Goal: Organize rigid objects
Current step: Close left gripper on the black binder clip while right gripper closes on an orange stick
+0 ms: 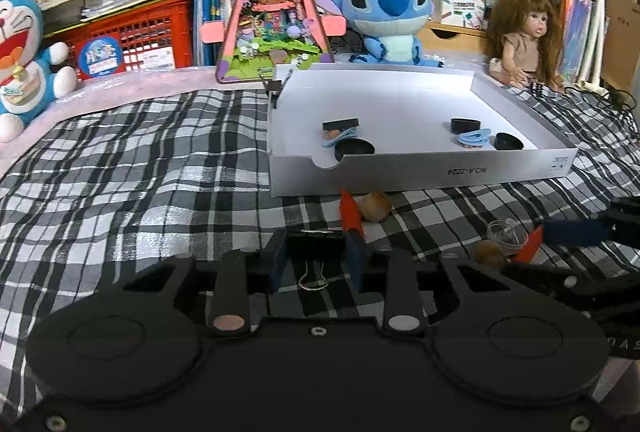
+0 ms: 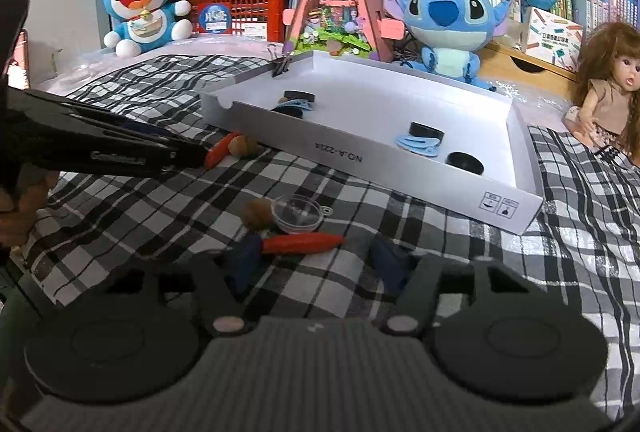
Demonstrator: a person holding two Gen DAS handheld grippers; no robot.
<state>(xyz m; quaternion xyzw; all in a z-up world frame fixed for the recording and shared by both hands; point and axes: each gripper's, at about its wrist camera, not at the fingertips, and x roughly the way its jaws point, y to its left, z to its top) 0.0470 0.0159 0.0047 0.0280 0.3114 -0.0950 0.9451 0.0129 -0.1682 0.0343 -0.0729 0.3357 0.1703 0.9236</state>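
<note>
- Binder clip (image 1: 315, 241), black with wire handles, sits between the blue pads of the left gripper (image 1: 316, 252), which is narrowed on it and holds it just above the checked cloth (image 1: 140, 172)
- Red tips mark the gripper fingers; one of the left gripper's stands beside a walnut (image 1: 374, 206) just in front of the near wall of the white tray (image 1: 420, 172)
- Right gripper (image 2: 320, 252) hangs over the cloth near the tray, jaws partly apart; nothing is pressed between its pads
- Clear plastic cup (image 2: 296, 214) and a second walnut (image 2: 258, 214) lie just beyond the right gripper's left finger
- Inside the tray lie black caps (image 1: 466, 125) and light blue hair clips (image 1: 474, 137); another binder clip (image 2: 280, 66) is clamped on its far left corner
- Plush toys, a doll (image 1: 524, 44) and books stand at the far side
</note>
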